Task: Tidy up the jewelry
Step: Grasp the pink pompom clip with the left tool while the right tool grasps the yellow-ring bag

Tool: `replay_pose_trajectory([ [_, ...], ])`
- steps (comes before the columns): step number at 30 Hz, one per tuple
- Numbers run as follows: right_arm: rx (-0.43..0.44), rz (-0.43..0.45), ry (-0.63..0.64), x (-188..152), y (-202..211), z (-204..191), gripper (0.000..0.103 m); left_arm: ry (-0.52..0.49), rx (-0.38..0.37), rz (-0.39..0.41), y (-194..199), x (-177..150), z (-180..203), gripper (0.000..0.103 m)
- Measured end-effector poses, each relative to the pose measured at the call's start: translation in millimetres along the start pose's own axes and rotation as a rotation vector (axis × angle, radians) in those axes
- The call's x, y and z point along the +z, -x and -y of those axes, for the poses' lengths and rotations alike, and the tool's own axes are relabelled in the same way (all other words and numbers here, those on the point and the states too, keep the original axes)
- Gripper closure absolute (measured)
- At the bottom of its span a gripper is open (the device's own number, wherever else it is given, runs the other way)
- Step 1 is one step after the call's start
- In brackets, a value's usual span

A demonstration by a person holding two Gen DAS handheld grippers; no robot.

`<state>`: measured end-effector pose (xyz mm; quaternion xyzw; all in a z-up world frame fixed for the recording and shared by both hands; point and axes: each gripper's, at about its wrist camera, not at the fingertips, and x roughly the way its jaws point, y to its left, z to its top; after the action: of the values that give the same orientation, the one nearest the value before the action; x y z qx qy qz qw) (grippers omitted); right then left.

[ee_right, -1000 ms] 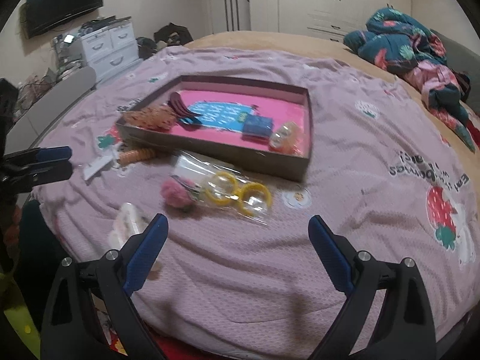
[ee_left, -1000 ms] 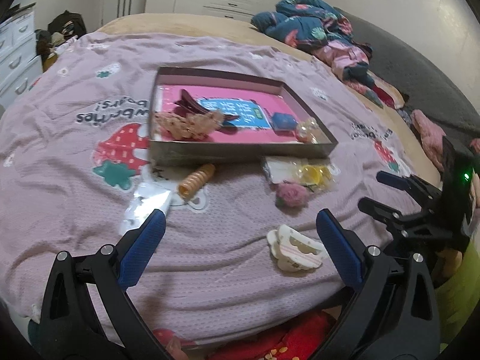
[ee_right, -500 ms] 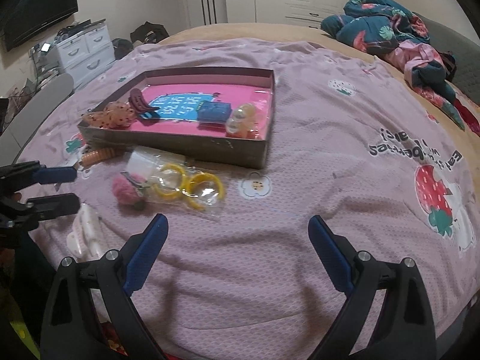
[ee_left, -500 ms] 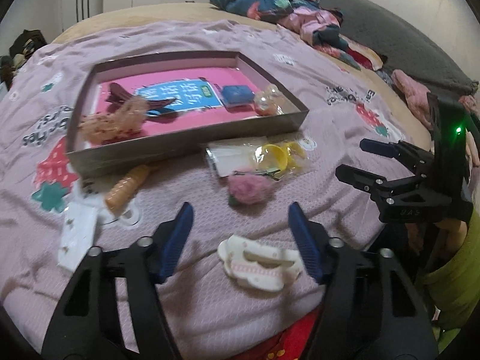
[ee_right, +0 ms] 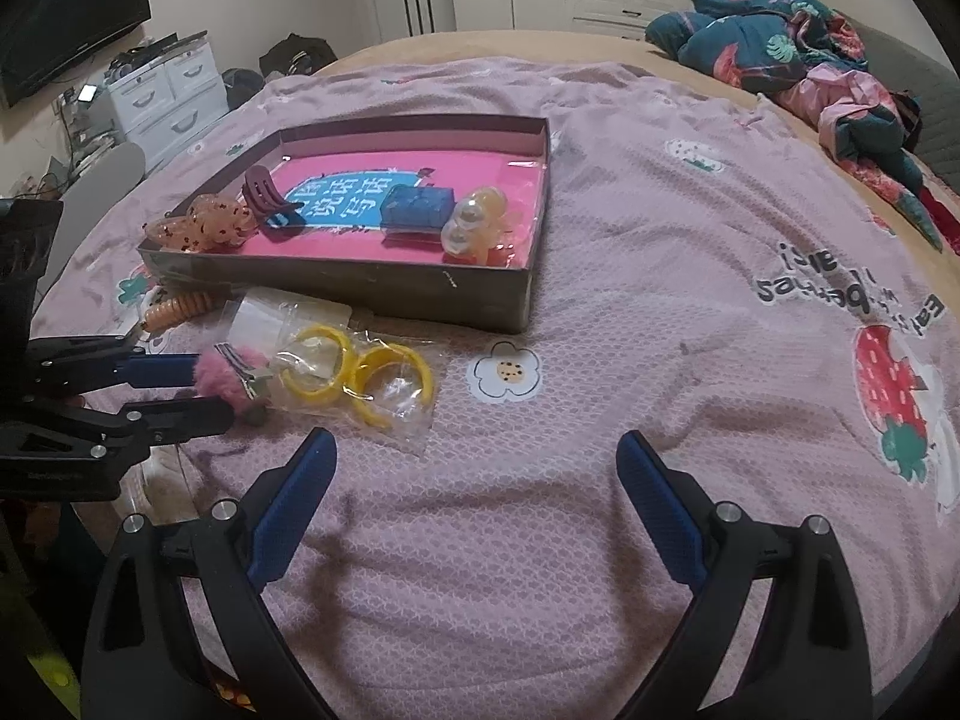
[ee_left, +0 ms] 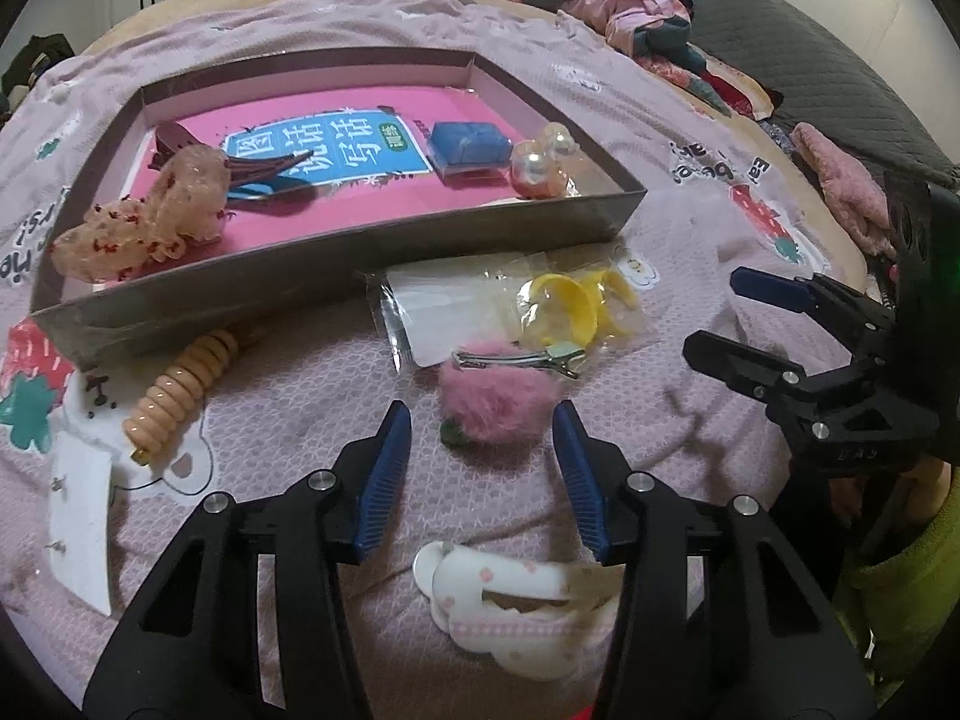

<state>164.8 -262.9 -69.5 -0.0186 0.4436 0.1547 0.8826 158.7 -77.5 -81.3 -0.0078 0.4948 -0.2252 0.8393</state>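
Observation:
A shallow grey box [ee_left: 336, 264] with a pink floor lies on the bed; it also shows in the right wrist view [ee_right: 480, 300]. Inside it are a frilly peach scrunchie [ee_left: 150, 222], a dark red claw clip [ee_left: 240, 165], a blue pouch [ee_left: 468, 141] and pearl balls [ee_left: 540, 165]. My left gripper [ee_left: 483, 429] is open, its tips on either side of a pink fluffy hair clip [ee_left: 498, 390], just short of it. A white claw clip [ee_left: 516, 594] lies under the gripper. My right gripper [ee_right: 477, 468] is open and empty over bare blanket.
A clear bag of yellow rings [ee_left: 564, 309] lies by the box front. A peach spiral hair tie [ee_left: 180, 384] and a white card [ee_left: 81, 522] lie to the left. Crumpled clothes [ee_right: 798, 60] lie at the far right of the bed. White drawers [ee_right: 162, 90] stand beyond.
My left gripper has moved forward and lower, from behind the white claw clip to the pink fluffy clip, and its jaws have narrowed. My right gripper has drifted slightly.

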Motion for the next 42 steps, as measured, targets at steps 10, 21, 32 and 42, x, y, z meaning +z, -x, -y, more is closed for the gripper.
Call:
replay_pose_trajectory([
  [10, 0.046, -0.04, 0.019, 8.5, -22.1, -4.2, 0.009, 0.019, -0.048, -0.001, -10.6, 7.1, -4.7, 0.079],
  [21, 0.128, -0.052, -0.006, 22.2, -37.6, -14.2, 0.009, 0.106, -0.066, 0.065, 18.8, 2.1, -29.4, 0.083],
  [32, 0.103, -0.072, 0.038, 22.6, -51.8, -52.5, 0.008, 0.15, 0.001, 0.133, 51.2, 0.0, -55.1, 0.083],
  [42, 0.084, -0.064, 0.015, 21.9, -46.3, -50.8, 0.021, 0.162, 0.015, 0.164, 67.0, -3.1, -62.8, 0.083],
])
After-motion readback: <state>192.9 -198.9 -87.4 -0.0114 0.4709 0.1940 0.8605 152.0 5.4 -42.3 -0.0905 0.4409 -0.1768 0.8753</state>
